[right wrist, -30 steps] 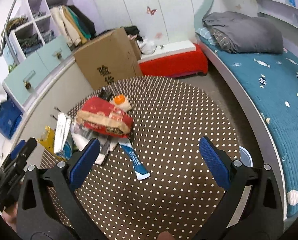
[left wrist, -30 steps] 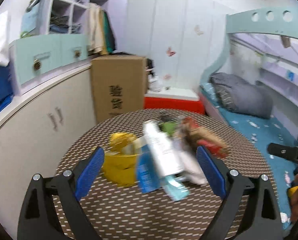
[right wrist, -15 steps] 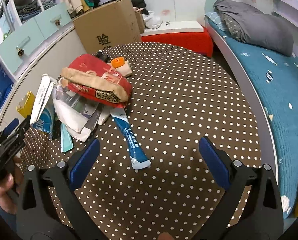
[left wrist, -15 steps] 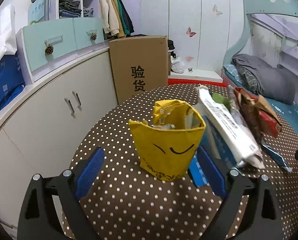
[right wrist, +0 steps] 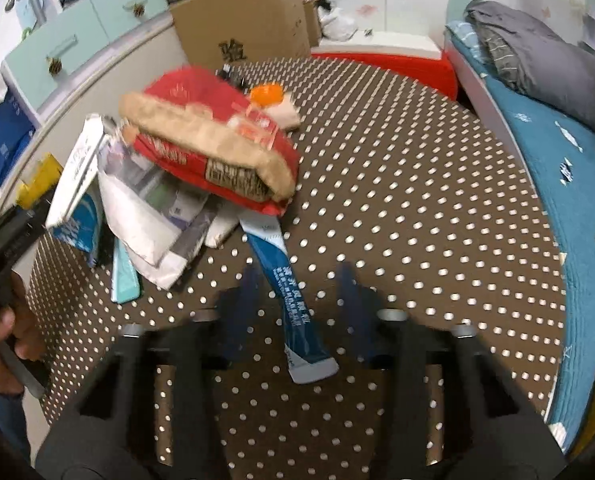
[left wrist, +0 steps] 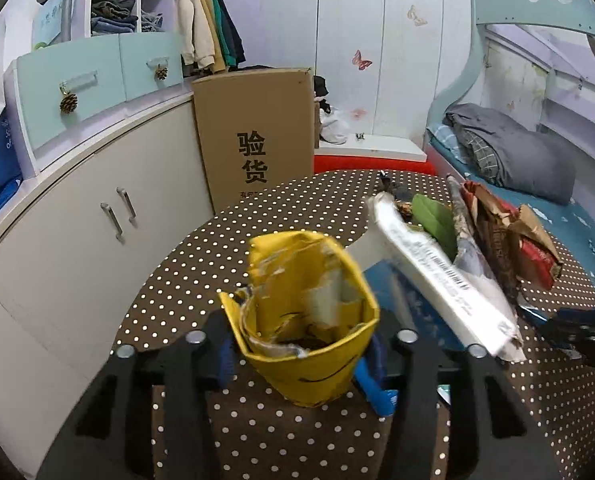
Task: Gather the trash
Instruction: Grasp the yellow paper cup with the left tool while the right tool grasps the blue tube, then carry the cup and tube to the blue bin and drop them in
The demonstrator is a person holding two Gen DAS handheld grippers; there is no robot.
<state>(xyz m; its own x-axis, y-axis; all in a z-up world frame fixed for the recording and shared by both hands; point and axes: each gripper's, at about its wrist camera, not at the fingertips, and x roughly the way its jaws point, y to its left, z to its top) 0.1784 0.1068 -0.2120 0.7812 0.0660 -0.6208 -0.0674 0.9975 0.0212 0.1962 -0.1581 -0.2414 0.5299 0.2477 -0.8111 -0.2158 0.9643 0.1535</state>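
Left wrist view shows the biggest change from half a second ago: the left gripper [left wrist: 301, 354], whose blue-padded fingers then stood wide on either side of the torn yellow paper bag with a black smile line [left wrist: 309, 320], now has its jaws pressed against the bag's lower sides, clamped on it. The bag stands at the near left edge of the round table covered in brown cloth with white dots [left wrist: 201, 264], its open mouth showing crumpled paper inside. The bag hides most of both pads, so only slivers of blue show. Just right of it leans the long white printed carton [left wrist: 437, 272], and past that the red and tan crumpled food bag [left wrist: 525, 248], partly cut off behind other wrappers. In the right wrist view, the right gripper [right wrist: 299, 312] has narrowed and come lower than before; its blurred jaws now straddle the flat blue and white toothpaste tube [right wrist: 293, 304] lying on the cloth, with dotted cloth visible on both sides of the tube, so they stand apart and are not touching it. Motion blur smears the fingers and the pile, and the tube's upper end disappears under the food bag [right wrist: 213, 144].
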